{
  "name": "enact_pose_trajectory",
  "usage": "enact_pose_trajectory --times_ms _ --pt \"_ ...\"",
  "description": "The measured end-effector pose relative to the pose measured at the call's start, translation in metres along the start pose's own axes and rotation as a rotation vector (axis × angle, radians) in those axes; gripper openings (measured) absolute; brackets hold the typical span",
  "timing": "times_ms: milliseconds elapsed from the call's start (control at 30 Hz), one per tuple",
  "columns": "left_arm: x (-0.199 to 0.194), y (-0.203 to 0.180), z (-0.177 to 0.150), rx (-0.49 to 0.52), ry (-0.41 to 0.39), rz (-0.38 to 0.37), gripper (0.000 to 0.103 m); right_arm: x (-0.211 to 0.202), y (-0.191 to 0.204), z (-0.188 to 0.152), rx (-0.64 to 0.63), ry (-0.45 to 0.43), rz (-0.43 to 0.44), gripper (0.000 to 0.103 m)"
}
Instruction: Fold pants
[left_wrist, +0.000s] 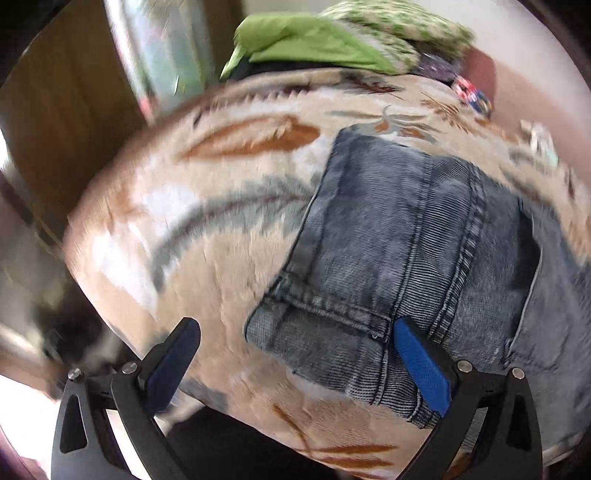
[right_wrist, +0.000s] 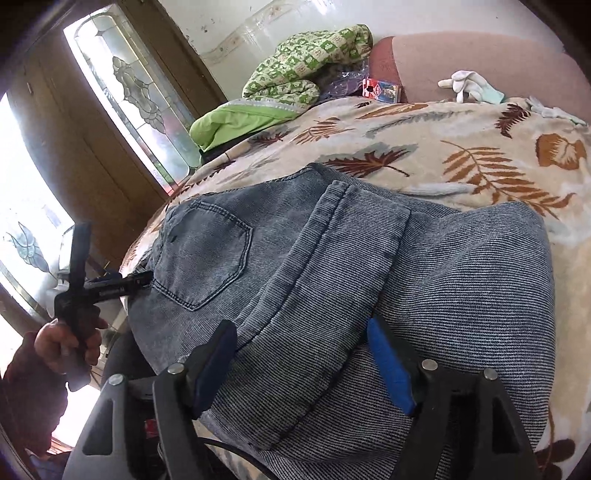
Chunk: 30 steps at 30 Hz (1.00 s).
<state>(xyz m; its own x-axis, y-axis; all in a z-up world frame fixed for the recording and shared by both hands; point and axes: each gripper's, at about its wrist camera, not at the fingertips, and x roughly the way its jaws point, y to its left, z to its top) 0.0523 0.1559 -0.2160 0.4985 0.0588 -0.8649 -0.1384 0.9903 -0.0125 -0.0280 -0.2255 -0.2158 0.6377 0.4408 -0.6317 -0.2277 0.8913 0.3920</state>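
Observation:
Grey-blue denim pants (right_wrist: 332, 277) lie folded on a leaf-patterned blanket (right_wrist: 480, 155); a back pocket (right_wrist: 207, 254) faces up. In the left wrist view the pants (left_wrist: 406, 240) lie right of centre with a hem corner at the near edge. My left gripper (left_wrist: 295, 343) is open just above that hem, its right pad (left_wrist: 421, 365) over the denim. It also shows in the right wrist view (right_wrist: 144, 278) at the pants' left edge. My right gripper (right_wrist: 299, 350) is open, hovering over the near part of the pants, holding nothing.
A green quilt and patterned bedding (right_wrist: 288, 81) are piled at the blanket's far end. A small red box (right_wrist: 380, 90) and white gloves (right_wrist: 469, 85) lie by a pink cushion (right_wrist: 480, 62). A wooden door with glass panels (right_wrist: 122, 92) stands to the left.

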Motion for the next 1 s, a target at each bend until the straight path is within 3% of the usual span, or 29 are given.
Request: enact_pose_trajectory --times_ms 67,100,200,567,733,900,1000 --pt "0.011 0.02 0.0 -0.121 0.081 -0.117 0.103 0.001 0.004 -0.001 -0.027 0.001 -0.017 0.079" --pt "0.011 0.022 0.001 -0.116 0.092 -0.133 0.103 0.001 0.005 -0.001 -0.034 -0.001 -0.022 0.079" --pt "0.004 0.013 0.004 -0.005 0.108 -0.107 0.103 0.0 0.005 -0.003 -0.035 -0.018 -0.02 0.079" --pt "-0.034 0.039 0.011 -0.127 0.026 -0.113 0.103 -0.012 0.005 0.0 0.011 -0.04 -0.018 0.079" --pt "-0.026 0.028 0.015 -0.078 -0.002 -0.059 0.103 -0.03 0.001 0.003 0.03 -0.137 -0.091 0.079" --pt "-0.017 -0.003 0.015 0.072 -0.027 0.06 0.103 -0.012 -0.006 0.003 0.049 -0.058 -0.147 0.079" --pt "-0.003 -0.005 0.01 0.08 0.016 0.052 0.103 -0.012 -0.002 0.003 0.015 -0.056 -0.162 0.079"
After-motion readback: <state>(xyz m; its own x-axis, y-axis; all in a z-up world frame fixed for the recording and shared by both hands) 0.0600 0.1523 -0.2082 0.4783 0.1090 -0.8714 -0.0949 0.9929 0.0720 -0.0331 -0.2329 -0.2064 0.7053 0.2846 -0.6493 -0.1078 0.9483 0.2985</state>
